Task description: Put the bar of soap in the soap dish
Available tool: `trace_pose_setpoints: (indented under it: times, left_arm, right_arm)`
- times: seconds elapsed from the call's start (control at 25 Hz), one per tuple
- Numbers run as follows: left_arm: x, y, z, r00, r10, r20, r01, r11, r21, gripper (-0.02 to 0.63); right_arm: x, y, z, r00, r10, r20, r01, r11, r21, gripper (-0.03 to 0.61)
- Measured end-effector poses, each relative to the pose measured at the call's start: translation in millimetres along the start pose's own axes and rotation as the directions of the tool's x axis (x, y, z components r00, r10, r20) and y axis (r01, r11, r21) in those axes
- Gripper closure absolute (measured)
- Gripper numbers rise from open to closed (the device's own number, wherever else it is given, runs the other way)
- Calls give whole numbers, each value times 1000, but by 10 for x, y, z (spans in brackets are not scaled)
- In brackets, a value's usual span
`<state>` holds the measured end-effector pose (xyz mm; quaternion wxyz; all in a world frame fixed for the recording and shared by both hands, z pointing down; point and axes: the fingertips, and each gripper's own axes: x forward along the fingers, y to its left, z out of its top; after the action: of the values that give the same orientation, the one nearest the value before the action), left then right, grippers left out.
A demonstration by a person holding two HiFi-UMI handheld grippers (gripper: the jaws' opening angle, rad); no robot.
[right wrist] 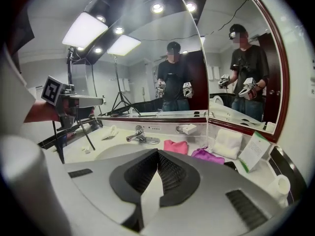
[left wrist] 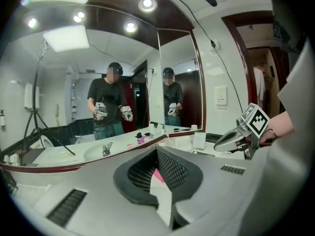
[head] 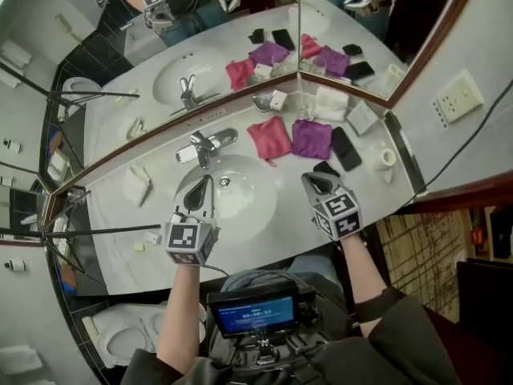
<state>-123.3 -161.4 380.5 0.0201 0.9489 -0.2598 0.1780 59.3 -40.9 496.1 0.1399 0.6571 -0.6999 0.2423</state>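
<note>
My left gripper (head: 201,186) hangs over the left side of the sink (head: 240,203), clenched tight, nothing between the jaws. Faucet (head: 205,144) stands behind the sink on the table (head: 112,215). Further right, at the back wall under the mirror corner, is the chrome soap dish (head: 260,103). The white bar of soap (head: 278,99) is at its right end, touching it; I can't tell if it sits fully in. In front of the dish, pink cloth (head: 270,137) and purple cloth (head: 311,138) lie side by side, touching. My right gripper (head: 314,180) is just on my side of the purple cloth, by the sink's right rim, also clenched and empty. Black phone (head: 345,147) lies just right of the purple cloth.
</note>
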Motion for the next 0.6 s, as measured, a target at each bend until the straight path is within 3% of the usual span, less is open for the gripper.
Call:
trace_pose_setpoints:
  times: [0.12,0.28,0.6]
  left_arm:
    - [-15,112,-91,993,-119,-5,119,992,45,608]
    - [-63,241,-161,976,-218,-9,218,973,75,608]
    - [-42,276,-355,955,-293,-34,295,950,100,608]
  right_arm:
    - [2,299,-50,997,-76,9,75,995,69,561]
    - [41,672,-102,991,-133,-1,133,986,99,561]
    - [48,974,-161,986,-165,-18,166,983,80,561]
